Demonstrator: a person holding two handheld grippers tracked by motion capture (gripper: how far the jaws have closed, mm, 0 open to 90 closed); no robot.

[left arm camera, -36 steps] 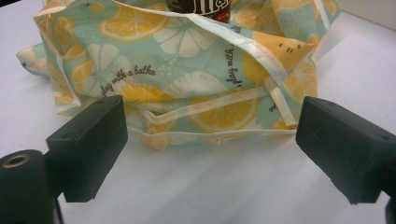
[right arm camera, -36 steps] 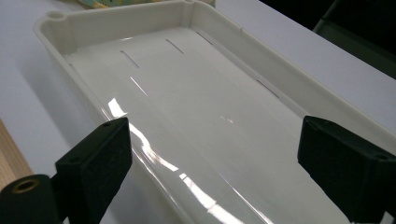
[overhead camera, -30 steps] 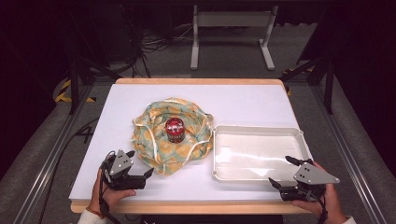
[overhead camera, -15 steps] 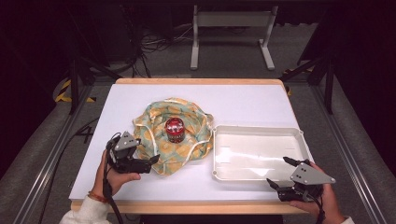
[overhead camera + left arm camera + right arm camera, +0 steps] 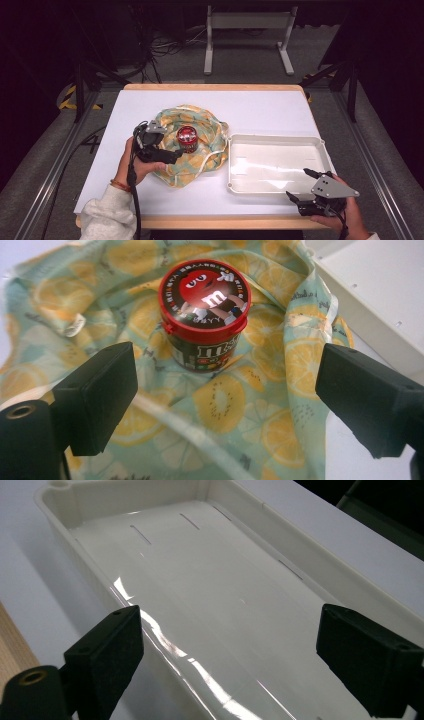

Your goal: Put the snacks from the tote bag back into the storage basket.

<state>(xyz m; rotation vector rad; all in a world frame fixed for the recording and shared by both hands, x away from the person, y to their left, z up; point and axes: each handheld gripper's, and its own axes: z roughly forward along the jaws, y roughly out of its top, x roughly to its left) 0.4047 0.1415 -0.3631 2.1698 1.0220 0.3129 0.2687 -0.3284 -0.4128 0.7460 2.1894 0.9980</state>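
M&M's tub (image 5: pixel 187 138) sits upright, red lid on, in the middle of a crumpled lemon-print cloth (image 5: pixel 210 150) near the centre of the white tabletop (image 5: pixel 270 107). Contents of the tub can't be seen through the lid. In the left gripper view the tub (image 5: pixel 205 312) stands just ahead of the jaws, framed between them but not touched; cloth (image 5: pixel 220 405) lies under and around it.

Left gripper (image 5: pixel 172 152) hovers over the cloth's left side, just beside the tub, jaws spread wide, gripping nothing.

White plastic tray (image 5: pixel 320 150) sits on the right half of the table, its left wall touching or just beside the cloth's edge — can't tell which. Tray is empty; the right gripper view shows a bare glossy floor (image 5: pixel 210 595) with a few slots.

Right gripper (image 5: pixel 305 187) is at the tray's near-right corner, close to the table's front edge, jaws released and wide, straddling the tray's near wall without visible contact.
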